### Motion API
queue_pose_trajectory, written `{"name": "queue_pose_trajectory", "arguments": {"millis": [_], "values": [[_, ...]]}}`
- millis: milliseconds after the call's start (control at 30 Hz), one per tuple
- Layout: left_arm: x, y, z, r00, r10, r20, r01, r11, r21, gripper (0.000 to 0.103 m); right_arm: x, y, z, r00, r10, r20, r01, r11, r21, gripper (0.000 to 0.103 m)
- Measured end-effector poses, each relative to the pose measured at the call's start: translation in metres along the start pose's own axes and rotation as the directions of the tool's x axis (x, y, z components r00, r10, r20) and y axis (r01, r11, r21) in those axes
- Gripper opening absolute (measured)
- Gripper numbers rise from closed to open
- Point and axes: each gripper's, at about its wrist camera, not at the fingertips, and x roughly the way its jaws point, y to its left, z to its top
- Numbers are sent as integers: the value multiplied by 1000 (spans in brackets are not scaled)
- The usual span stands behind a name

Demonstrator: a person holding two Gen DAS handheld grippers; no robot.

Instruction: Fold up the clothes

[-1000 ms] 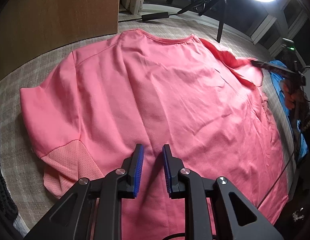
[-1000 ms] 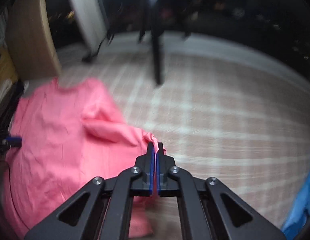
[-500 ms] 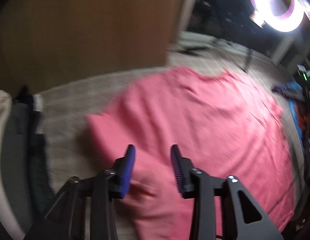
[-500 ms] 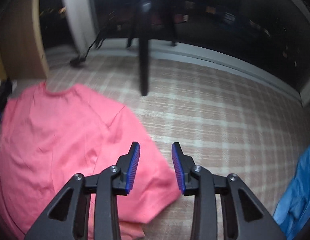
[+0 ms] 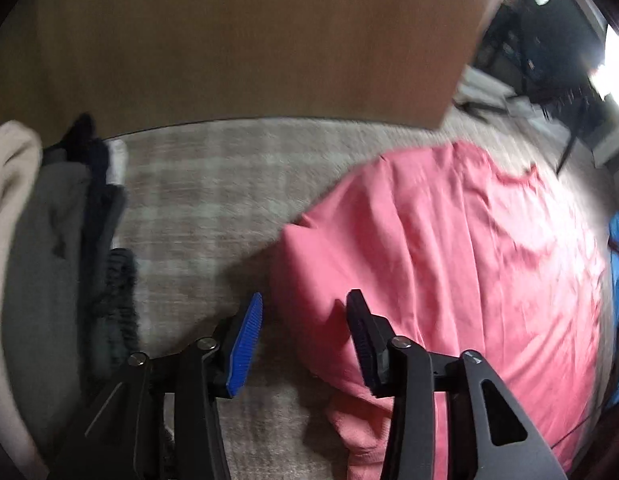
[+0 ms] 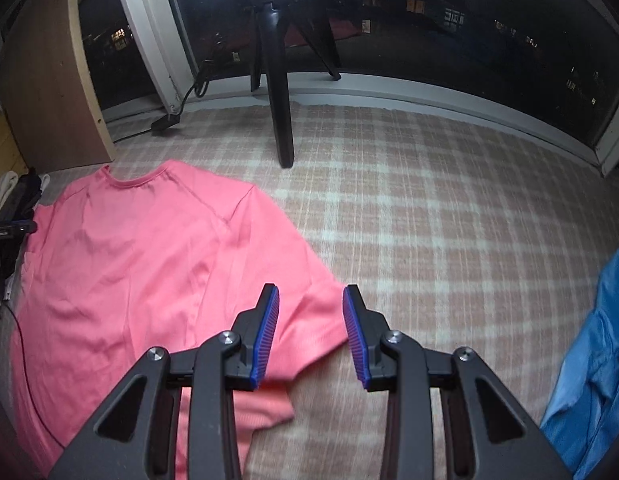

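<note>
We find the pink shirt (image 6: 141, 264) lying flat on the checked rug (image 6: 429, 208). The right gripper (image 6: 310, 334) stands spread above its sleeve, holding nothing. The left gripper (image 5: 303, 340), jaws just narrowing yet apart, appears to hover over the other sleeve; blur limits certainty.

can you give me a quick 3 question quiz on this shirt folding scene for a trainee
1. True or false: the right gripper is clamped on the pink shirt.
2. Which lies right of the pink shirt in the right wrist view? A. a blue garment B. a white towel C. a shoe
3. Fill in: the shirt lies on a ____ rug.

Key
1. False: both pads stand apart above the sleeve, gripping nothing.
2. A, the blue garment.
3. Checked.
</note>
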Motion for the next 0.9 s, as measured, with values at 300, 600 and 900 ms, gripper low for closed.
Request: {"name": "queue_pose_trajectory", "arguments": {"millis": [300,600,900], "values": [[-51,-47,-12,956,-270,116,252,956,149,52,-12,6,-16,1000,6,-5,-6,1000,0,33],[-7,-18,-37,999,-37,25,35,994,105,50,-11,0,-32,1000,11,-24,-10,1000,19,33],[-12,-28,-53,987,130,98,-140,985,100,10,1,-7,-40,998,-11,-63,12,1000,20,33]]}}
